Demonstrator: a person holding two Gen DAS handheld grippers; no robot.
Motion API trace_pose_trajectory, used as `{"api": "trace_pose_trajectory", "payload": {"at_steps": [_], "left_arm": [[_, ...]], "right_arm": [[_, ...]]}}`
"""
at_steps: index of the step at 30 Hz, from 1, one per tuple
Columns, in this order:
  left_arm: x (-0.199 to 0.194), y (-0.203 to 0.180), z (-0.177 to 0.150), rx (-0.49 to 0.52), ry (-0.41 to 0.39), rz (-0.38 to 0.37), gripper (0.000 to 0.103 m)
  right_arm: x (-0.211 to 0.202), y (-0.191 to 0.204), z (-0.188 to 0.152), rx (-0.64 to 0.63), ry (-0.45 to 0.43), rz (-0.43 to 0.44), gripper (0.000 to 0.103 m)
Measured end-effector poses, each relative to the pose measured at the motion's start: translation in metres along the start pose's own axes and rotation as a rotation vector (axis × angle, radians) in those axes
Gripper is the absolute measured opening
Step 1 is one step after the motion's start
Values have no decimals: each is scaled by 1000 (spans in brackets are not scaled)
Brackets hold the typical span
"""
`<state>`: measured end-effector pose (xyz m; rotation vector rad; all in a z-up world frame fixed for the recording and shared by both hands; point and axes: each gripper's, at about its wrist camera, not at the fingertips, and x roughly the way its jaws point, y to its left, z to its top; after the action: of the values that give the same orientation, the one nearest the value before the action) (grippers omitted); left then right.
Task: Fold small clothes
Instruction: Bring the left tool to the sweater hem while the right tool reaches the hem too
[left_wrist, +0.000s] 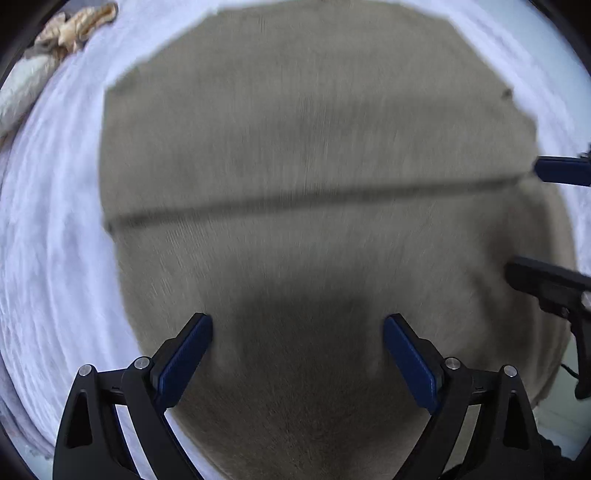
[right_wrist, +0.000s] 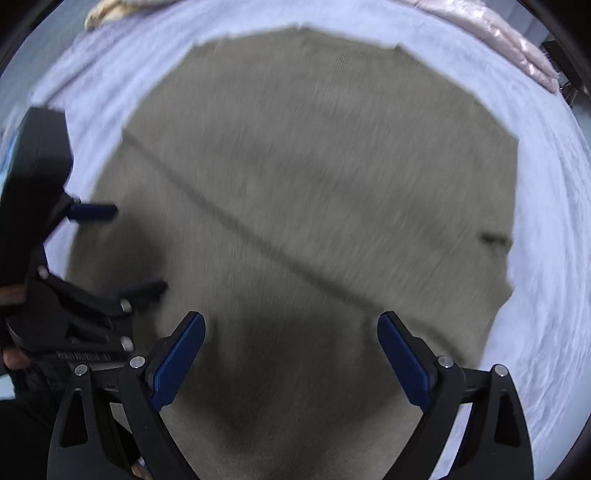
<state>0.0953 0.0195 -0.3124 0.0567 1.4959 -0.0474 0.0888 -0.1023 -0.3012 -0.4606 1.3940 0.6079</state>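
Note:
An olive-grey garment (left_wrist: 314, 147) lies flat on a white cover, with a folded edge running across it as a dark line (left_wrist: 314, 197). The same garment (right_wrist: 314, 166) fills the right wrist view, its fold line slanting down to the right. My left gripper (left_wrist: 297, 325) hovers open just above the cloth, nothing between its blue pads. My right gripper (right_wrist: 291, 323) is open too, over the near part of the cloth. The right gripper's fingers (left_wrist: 561, 171) show at the right edge of the left wrist view; the left gripper (right_wrist: 118, 247) shows at the left edge of the right wrist view. Both views are motion-blurred.
The white cover (left_wrist: 55, 240) surrounds the garment on all sides. A crumpled beige cloth (left_wrist: 70, 29) lies at the far left corner. A pale pink fabric (right_wrist: 498, 37) lies along the far right edge. A hand (right_wrist: 14, 358) holds the left gripper.

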Motion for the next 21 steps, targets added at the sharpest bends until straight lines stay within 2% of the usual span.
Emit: {"api": "trace_pose_trajectory", "payload": {"at_steps": [1, 2, 4, 6, 10, 16, 21], "left_arm": [[4, 1, -7, 8, -21, 8, 102], [4, 3, -12, 19, -32, 23, 103], [3, 7, -25, 8, -7, 24, 103], [0, 10, -39, -9, 4, 34, 103], [-2, 4, -72, 14, -14, 115, 103], [-5, 16, -115, -200, 43, 130, 103], [-16, 6, -135, -241, 65, 225, 103]], "right_arm": [[13, 2, -9, -6, 45, -32, 96], [24, 3, -19, -17, 72, -59, 96], [23, 2, -41, -26, 22, -67, 97], [19, -3, -58, -23, 12, -58, 97], [13, -16, -100, -65, 6, -42, 98], [0, -44, -153, -108, -50, 9, 101], [-4, -42, -180, -260, -41, -57, 101]]}}
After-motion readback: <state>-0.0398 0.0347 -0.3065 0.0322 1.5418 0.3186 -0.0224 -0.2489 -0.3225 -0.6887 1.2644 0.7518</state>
